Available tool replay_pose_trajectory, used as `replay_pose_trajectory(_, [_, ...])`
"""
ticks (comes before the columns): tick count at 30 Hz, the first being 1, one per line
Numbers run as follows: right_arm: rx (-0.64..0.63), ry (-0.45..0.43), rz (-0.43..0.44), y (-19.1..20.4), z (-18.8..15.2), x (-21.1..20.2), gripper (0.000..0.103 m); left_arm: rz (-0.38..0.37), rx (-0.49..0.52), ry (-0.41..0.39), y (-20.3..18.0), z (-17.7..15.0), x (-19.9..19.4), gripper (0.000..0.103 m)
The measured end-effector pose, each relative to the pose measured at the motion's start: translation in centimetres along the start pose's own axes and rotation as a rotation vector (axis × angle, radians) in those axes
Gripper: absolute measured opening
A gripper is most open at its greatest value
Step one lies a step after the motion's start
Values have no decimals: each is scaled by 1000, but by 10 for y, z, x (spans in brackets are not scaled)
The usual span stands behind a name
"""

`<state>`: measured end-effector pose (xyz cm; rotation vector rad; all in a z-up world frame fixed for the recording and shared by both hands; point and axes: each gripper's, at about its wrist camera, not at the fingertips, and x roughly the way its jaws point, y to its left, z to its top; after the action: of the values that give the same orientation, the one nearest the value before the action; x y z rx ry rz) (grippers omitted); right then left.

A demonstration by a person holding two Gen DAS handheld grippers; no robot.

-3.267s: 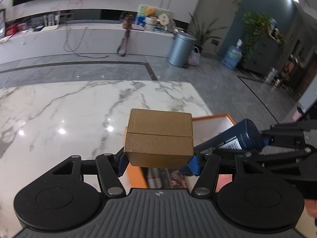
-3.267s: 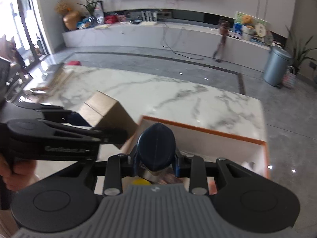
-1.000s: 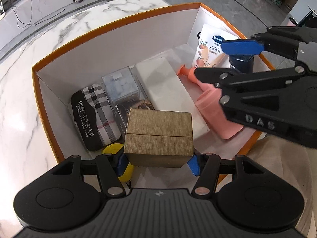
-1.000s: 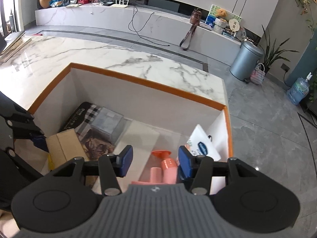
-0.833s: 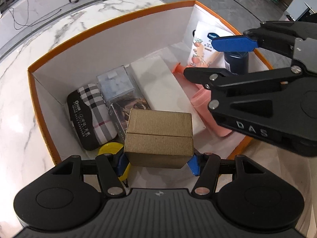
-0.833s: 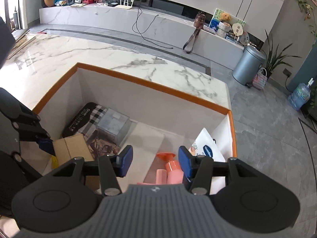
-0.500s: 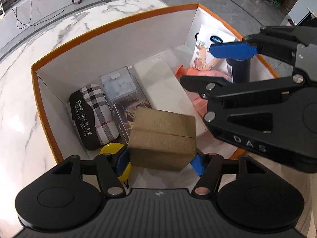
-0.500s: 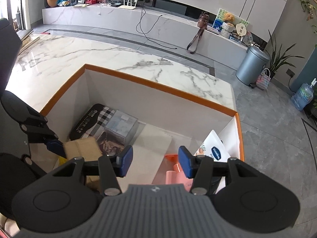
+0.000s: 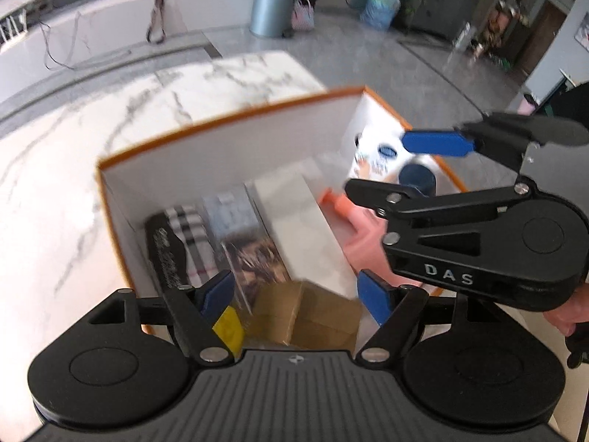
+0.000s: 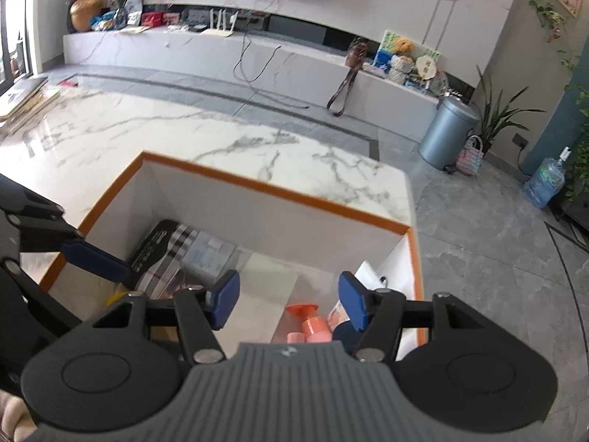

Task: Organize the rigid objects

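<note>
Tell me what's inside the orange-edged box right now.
Inside the orange-edged box: plaid case, clear cube, white block, pink pump bottle, dark bottle, brown carton. The hand-held grippers hide the near end.

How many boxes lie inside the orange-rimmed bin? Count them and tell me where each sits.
3 that show plainly: a brown cardboard box at the near end, a long white box down the middle, a clear box beside it. Others may be hidden under the grippers.

table: white marble table (image 10: 154, 129) with grey veins, shiny | on it: one big open box (image 10: 257, 188) with an orange rim and white walls | where: the box sits near the table's far right corner | left of the box: bare marble | far left of the box, at the table's edge: flat boards (image 10: 25, 99), blurry
</note>
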<state>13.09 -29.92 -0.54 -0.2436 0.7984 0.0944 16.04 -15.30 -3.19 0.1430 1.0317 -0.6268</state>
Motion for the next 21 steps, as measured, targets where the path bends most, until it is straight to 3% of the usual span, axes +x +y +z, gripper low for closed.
replay_pose_trajectory(2, [18,-13,-10,-1,2,-4,68,23,11,-46,0,-1,-8,89])
replay_pose_trajectory(7, [41,-49,-20,-1,4,-17,68,70,-3,-123,5,-6,-24,89])
replay_pose_trajectory(15, [111,-137,-12,1,-12,-43,71,176,-143,-367,25,-31,-60,89])
replay_pose_trajectory(21, [191,-181,28,9,-35,-66,78,331,-137,-518,23,-56,-83,89])
